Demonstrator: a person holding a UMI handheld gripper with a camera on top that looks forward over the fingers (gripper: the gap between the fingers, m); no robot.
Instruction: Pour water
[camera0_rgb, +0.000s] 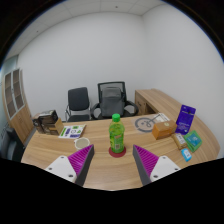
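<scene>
A green bottle (116, 134) with a green cap stands upright on a red coaster (117, 152) on the wooden table (110, 170). My gripper (113, 160) is open, its purple-padded fingers (82, 157) spread wide to either side. The bottle stands just ahead of the fingertips and centred between them, with clear gaps on both sides. Nothing is held. A white cup (79, 143) sits on the table to the left of the bottle.
A purple box (186, 118) and teal packets (192, 142) lie at the right. A round tin (146, 124) sits behind the bottle to the right. A book (71, 131) and a dark bag (46, 122) rest at the left. Two office chairs (112, 99) stand beyond the table.
</scene>
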